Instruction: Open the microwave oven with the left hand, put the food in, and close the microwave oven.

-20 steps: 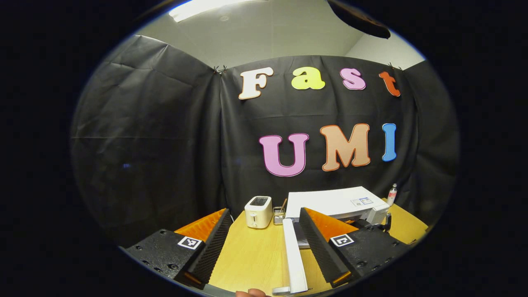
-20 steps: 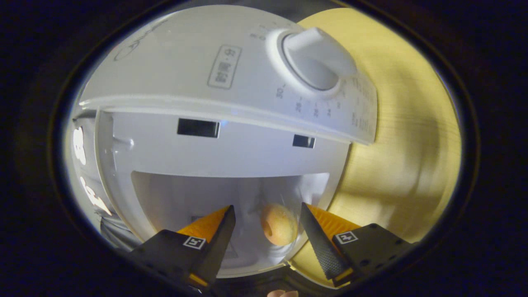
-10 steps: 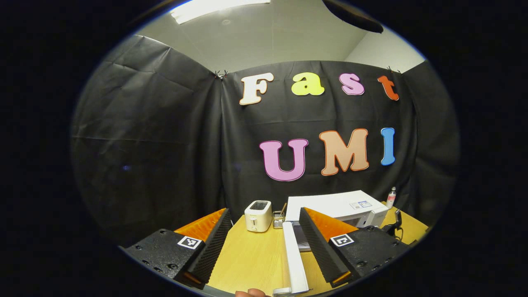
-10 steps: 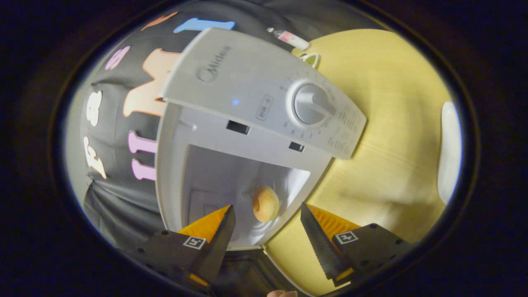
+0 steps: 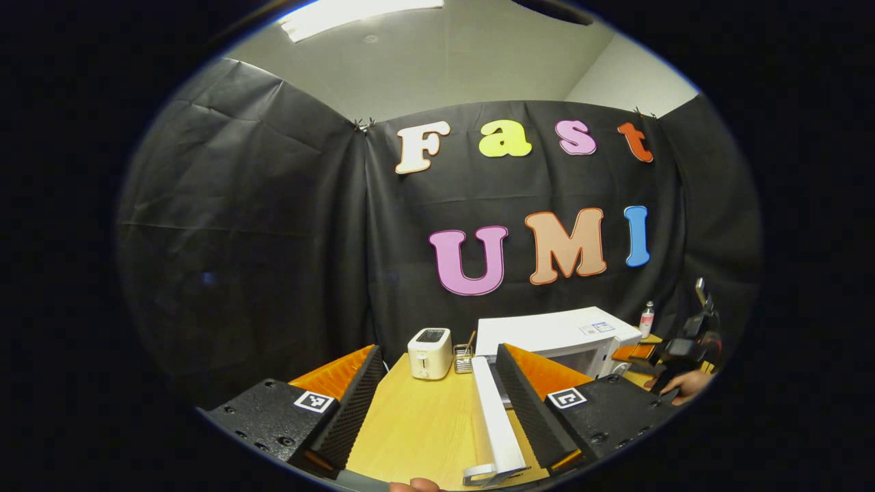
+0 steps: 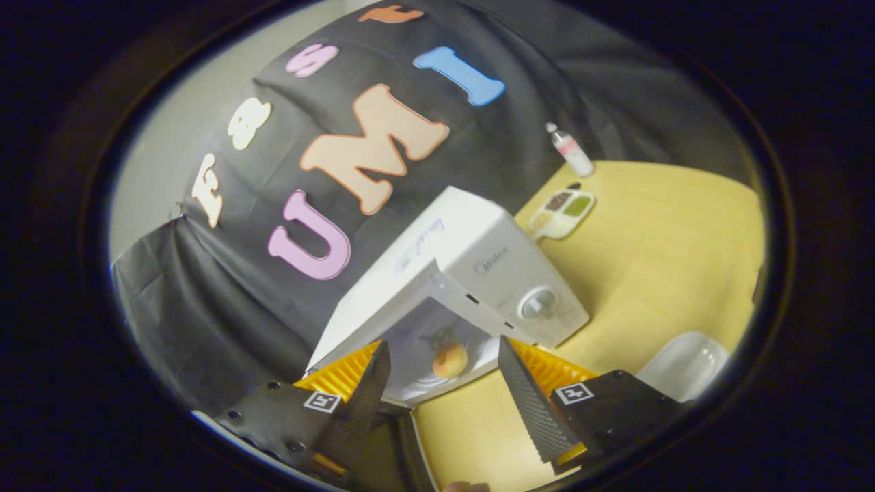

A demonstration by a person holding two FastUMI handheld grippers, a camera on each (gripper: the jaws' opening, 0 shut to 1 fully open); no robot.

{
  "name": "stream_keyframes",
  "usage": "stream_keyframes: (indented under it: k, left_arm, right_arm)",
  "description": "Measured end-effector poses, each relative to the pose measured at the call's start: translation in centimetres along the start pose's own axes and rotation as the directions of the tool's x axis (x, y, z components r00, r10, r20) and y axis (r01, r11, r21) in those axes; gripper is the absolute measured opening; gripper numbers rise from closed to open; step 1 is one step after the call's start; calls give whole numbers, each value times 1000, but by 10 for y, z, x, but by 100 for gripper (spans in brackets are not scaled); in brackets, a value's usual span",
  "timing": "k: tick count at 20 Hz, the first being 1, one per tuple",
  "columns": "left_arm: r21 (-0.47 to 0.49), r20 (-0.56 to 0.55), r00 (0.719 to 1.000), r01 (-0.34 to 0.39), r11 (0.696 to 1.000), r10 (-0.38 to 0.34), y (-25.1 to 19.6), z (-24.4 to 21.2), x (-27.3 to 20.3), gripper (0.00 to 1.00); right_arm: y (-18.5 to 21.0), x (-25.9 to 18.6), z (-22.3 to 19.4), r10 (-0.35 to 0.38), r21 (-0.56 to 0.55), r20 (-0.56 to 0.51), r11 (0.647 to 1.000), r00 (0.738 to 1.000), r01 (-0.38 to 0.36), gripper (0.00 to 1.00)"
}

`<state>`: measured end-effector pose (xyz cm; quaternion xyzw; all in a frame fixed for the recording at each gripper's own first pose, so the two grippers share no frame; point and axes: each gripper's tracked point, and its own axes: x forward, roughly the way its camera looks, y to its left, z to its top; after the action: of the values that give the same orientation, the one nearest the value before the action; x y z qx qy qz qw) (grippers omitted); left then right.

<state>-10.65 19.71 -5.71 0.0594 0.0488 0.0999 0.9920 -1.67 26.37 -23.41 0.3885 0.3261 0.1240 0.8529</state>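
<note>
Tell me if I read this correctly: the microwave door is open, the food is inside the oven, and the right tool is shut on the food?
Not quite. The right tool is open and holds nothing. The food lies alone inside the microwave, as the right gripper view shows. The door is open, yes.

Left gripper (image 5: 437, 403) hangs over the wooden table (image 5: 417, 424), fingers spread wide with nothing between them. The microwave's open door (image 5: 497, 427) stands edge-on in the gap, near the right finger. Behind it sits the white microwave (image 5: 554, 335), with a toaster (image 5: 429, 352) to its left. A hand (image 5: 687, 384) shows far right.
</note>
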Motion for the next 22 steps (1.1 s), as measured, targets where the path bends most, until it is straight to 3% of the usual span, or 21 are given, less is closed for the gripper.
stream_keyframes:
  k: [4,5,8,10,13,14,15,16,17,18,21,22]
  left_arm:
    - [-33,-44,999,-7,999,5,11,-29,-5,100]
    - [-36,-60,998,-4,999,2,13,-38,-6,100]
    - [-45,-117,993,-13,999,7,26,-70,-8,98]
    - [-48,-160,987,-30,998,22,38,-93,-12,98]
    - [-93,-248,968,7,996,-30,37,-133,-24,98]
    - [-111,-286,957,12,994,-43,37,-149,-24,92]
    - [-111,-341,940,-13,994,-26,40,-167,-28,88]
    - [-90,-395,918,-75,993,33,55,-184,-30,60]
    - [-67,-433,898,-123,990,82,68,-200,-32,32]
    - [-70,-464,882,-127,989,81,69,-214,-35,4]
    - [-162,-495,868,-59,985,-29,38,-236,-44,11]
    - [-173,-498,867,-66,983,-30,38,-242,-40,11]
  right_arm:
    - [19,-46,56,34,-195,109,981,993,-12,97]
    - [22,-54,67,39,-253,135,968,990,-4,86]
    - [32,-87,101,58,-403,217,914,974,36,86]
    - [38,-110,120,65,-447,263,892,963,62,86]
    - [40,-136,147,59,-503,331,855,942,123,86]
    - [42,-146,154,58,-535,359,831,931,155,86]
    - [40,-156,162,54,-561,380,807,924,184,97]
    - [43,-165,166,53,-580,389,790,920,199,86]
    - [46,-172,167,51,-586,397,782,916,211,87]
    - [48,-182,169,50,-583,407,783,912,217,87]
    - [56,-195,174,45,-578,428,781,902,236,87]
    - [57,-202,177,45,-583,435,775,899,244,87]
